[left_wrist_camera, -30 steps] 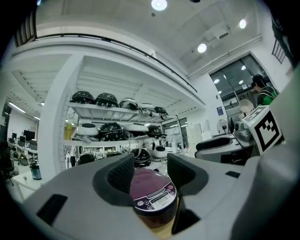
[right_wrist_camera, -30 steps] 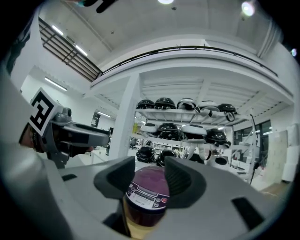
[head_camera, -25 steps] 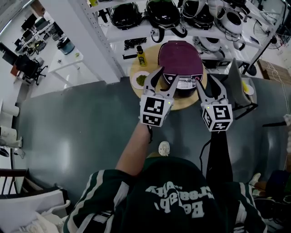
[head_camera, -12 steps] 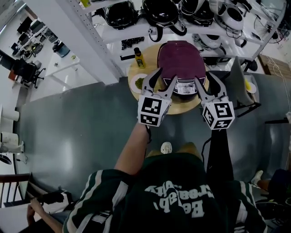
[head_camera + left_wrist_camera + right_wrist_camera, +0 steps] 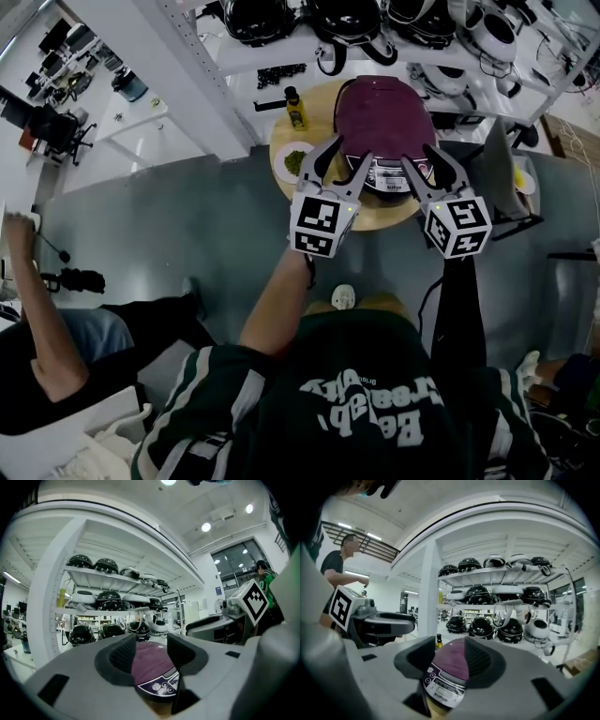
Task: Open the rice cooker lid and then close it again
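A purple rice cooker (image 5: 382,120) with its lid down stands on a round wooden table (image 5: 377,214); its control panel faces me. Both grippers hover side by side just in front of it. My left gripper (image 5: 342,161) is open at the cooker's front left, with nothing between its fingers. My right gripper (image 5: 425,165) is open at the front right, also holding nothing. In the left gripper view the cooker (image 5: 153,662) shows through the gap between the jaws. The right gripper view shows the cooker (image 5: 451,668) the same way.
A yellow bottle (image 5: 295,107) and a small plate of green food (image 5: 294,161) sit on the table's left part. White shelving with dark helmets (image 5: 356,21) rises behind the table. A seated person (image 5: 56,323) is at the lower left. A stand (image 5: 497,178) is right of the table.
Both grippers have moved a little forward and down toward the cooker's front. A person has come into the head view at the lower left.
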A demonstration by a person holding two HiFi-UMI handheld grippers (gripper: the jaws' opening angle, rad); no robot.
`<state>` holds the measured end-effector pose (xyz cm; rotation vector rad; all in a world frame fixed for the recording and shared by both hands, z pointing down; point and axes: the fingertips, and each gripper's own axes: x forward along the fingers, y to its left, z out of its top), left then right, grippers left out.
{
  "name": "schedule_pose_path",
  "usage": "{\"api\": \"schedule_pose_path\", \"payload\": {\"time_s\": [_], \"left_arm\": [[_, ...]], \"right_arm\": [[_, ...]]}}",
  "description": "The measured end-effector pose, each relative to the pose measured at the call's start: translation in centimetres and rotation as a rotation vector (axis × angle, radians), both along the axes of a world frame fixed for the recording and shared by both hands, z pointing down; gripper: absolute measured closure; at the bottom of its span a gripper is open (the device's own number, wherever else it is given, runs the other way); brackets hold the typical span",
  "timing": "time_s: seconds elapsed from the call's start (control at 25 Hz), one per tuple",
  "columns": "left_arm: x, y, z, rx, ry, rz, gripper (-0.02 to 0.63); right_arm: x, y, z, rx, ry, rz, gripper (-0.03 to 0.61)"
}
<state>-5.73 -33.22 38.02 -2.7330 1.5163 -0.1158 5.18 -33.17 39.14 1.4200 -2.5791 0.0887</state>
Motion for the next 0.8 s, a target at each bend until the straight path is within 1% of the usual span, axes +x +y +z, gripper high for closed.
{"api": "schedule_pose_path", "payload": {"time_s": [0.24, 0.48, 0.8], "left_arm": [[0.5, -0.3, 1.4, -0.023, 0.006, 0.015, 0.408], [0.7, -0.5, 1.8, -0.034, 0.006, 0.016, 0.408], [0.4, -0.7, 2.3, -0.053, 0.013, 0.015, 0.408]], "right_arm": [[-0.5, -0.6, 2.1, -0.073, 0.037, -0.038, 0.376], [-1.3, -0.6, 4.2, -0.148, 0.108, -0.095, 0.377], [-2.5, -1.3, 7.1, -0.229, 0.162, -0.126, 0.377]]}}
